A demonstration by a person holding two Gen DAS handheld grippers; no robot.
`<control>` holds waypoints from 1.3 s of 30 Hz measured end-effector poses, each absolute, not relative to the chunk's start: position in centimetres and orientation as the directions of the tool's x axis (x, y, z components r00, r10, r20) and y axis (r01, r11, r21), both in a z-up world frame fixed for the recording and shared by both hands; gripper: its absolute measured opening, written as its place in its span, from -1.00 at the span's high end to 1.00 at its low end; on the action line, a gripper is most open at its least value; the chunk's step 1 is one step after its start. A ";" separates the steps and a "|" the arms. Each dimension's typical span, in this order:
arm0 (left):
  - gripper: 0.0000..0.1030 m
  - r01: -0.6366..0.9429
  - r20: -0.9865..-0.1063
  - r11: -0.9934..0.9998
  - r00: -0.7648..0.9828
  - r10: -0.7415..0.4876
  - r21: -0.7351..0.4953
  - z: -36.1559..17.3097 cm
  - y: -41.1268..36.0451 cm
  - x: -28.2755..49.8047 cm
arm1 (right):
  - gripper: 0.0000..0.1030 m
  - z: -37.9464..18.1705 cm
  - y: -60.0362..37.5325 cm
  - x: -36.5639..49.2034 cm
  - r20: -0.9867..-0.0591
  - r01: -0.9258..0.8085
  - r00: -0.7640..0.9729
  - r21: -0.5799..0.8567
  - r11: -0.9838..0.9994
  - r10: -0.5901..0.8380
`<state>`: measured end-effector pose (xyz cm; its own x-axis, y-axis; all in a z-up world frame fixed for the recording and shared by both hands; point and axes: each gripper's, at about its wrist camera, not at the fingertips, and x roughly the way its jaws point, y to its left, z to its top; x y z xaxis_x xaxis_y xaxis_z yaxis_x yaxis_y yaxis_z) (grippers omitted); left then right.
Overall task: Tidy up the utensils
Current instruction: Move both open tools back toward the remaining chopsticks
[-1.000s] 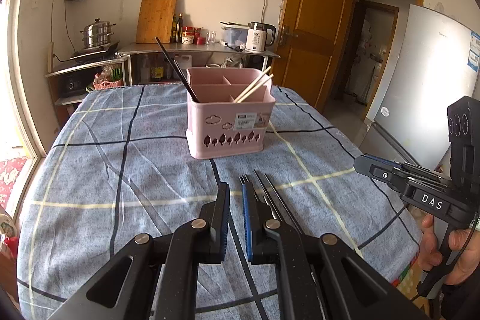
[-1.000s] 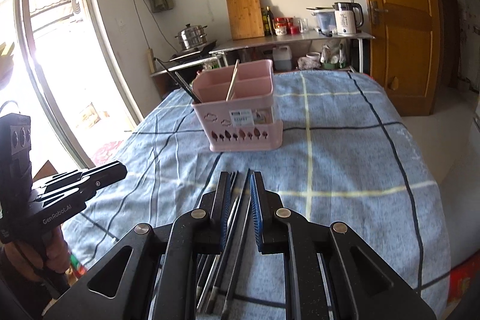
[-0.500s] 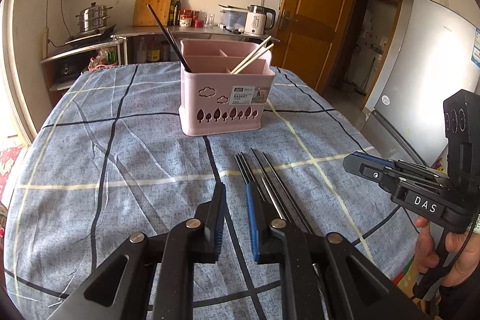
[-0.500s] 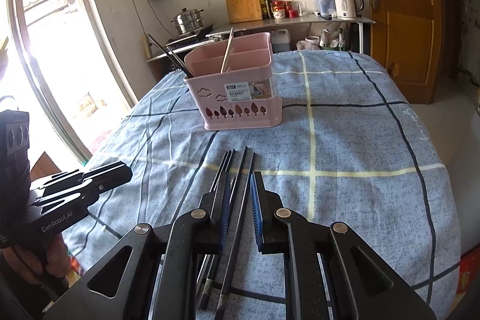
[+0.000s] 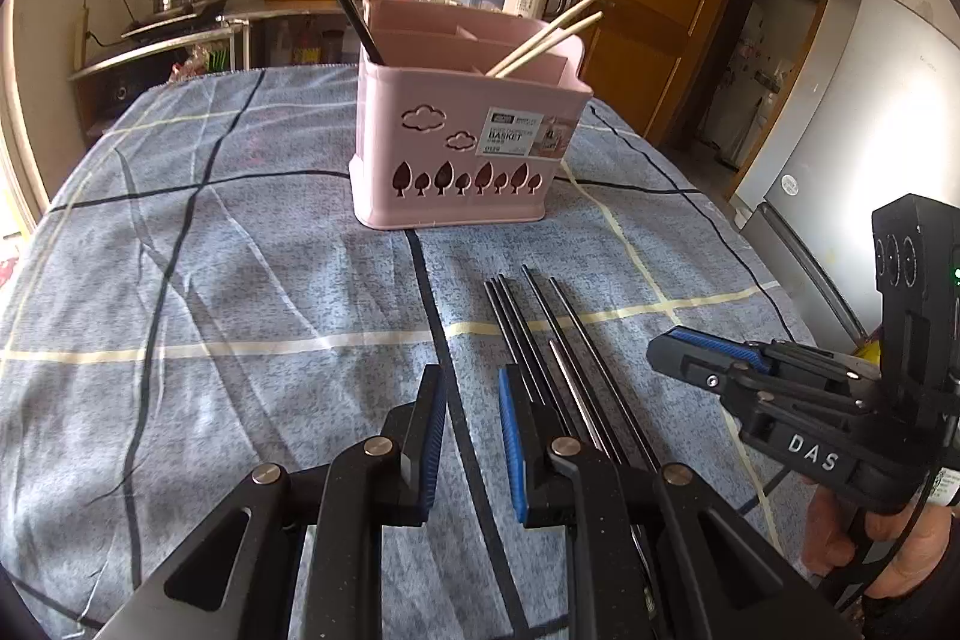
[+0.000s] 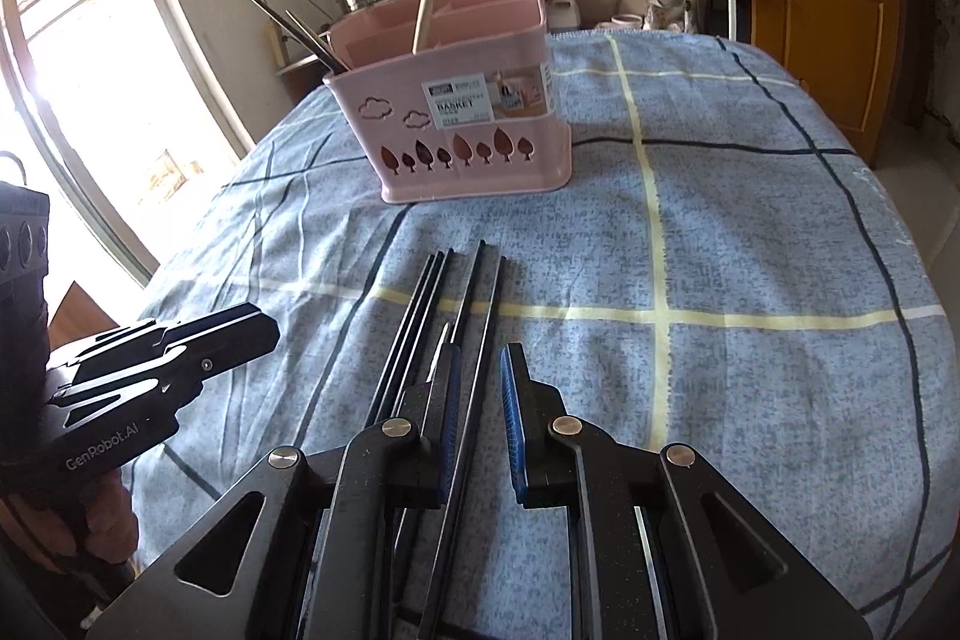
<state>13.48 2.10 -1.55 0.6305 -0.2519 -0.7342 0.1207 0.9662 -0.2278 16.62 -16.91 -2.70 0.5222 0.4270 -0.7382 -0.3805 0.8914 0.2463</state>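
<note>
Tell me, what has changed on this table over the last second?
Both tools, left and right, have come down closer to the dark chopsticks lying on the cloth. The left tool's gap has widened a little; nothing is gripped yet. The pink basket, the chopsticks already in it and the loose ones stayed put.

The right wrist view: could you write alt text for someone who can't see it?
A handheld right gripper, jaws slightly apart, hovers over a row of dark chopsticks lying on a blue checked tablecloth. Behind them stands a pink utensil basket holding a few dark and pale chopsticks. The left gripper shows at the left edge.
</note>
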 end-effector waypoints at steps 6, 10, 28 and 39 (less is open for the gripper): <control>0.66 0.119 -0.750 0.963 0.607 -0.264 -0.243 -2.6 1.8 15.5 | 0.72 -4.4 -15.8 18.4 -0.773 -0.378 0.482 0.240 0.894 0.412; 0.66 0.114 -0.760 0.963 0.594 -0.264 -0.244 -3.2 1.6 16.8 | 0.72 -5.3 -15.3 19.1 -0.794 -0.376 0.463 0.228 0.898 0.395; 0.54 0.087 -0.793 0.973 0.566 -0.225 -0.215 -5.3 -0.4 20.1 | 0.73 -5.5 -15.7 19.4 -0.785 -0.383 0.461 0.245 0.890 0.414; 0.44 0.068 -0.785 0.984 0.596 -0.170 -0.162 -5.4 -1.5 19.8 | 0.73 -5.5 -16.4 19.2 -0.777 -0.376 0.465 0.260 0.889 0.424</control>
<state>19.81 -1.55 -5.40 0.5961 -0.1700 -0.7847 0.0677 0.9845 -0.1619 19.22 -16.40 -5.55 0.4651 0.4238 -0.7772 -0.3758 0.8895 0.2601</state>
